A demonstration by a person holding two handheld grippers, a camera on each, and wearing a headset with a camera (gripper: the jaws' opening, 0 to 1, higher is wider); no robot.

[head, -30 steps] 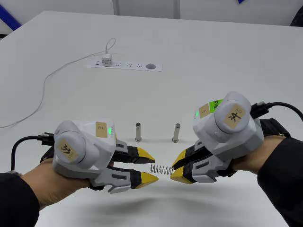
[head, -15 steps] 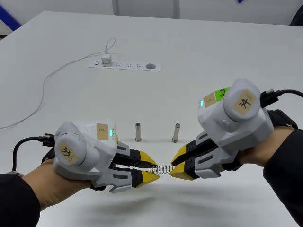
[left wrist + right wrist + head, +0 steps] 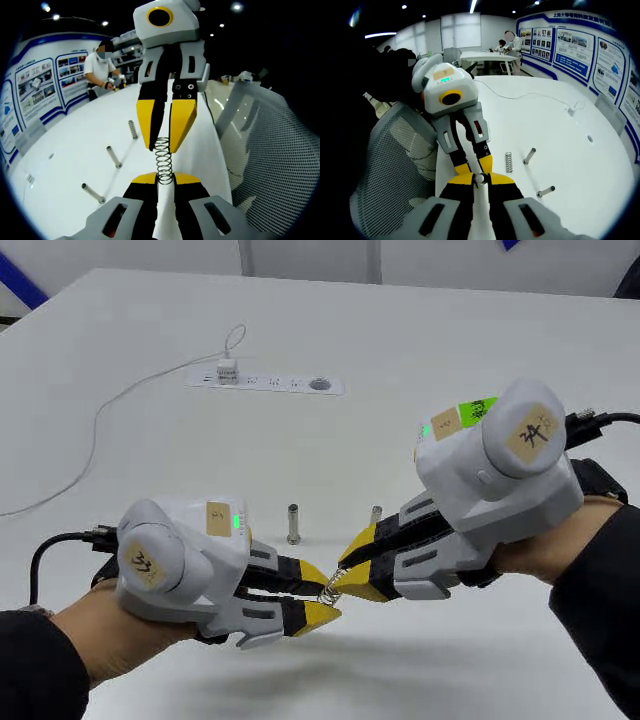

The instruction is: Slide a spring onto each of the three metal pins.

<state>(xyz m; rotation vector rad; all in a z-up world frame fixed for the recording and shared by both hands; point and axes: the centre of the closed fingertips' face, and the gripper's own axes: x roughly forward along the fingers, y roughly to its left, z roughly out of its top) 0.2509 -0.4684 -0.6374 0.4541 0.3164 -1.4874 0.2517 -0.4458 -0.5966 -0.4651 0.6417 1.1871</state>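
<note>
Jaws of the right gripper [image 3: 337, 573] pinch 1 spring [image 3: 163, 159], axis bridging straight to the left gripper [image 3: 331, 597], grip there unclear; 2 bare pins [image 3: 293, 523] upright, 1 other spring [image 3: 508, 161] nearby.

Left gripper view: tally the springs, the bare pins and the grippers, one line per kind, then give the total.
Springs: 2 (one between the two grippers' jaws, one standing upright beyond the pins)
Bare pins: 2
Grippers: 2, the left gripper and the right gripper
Total: 6
</note>
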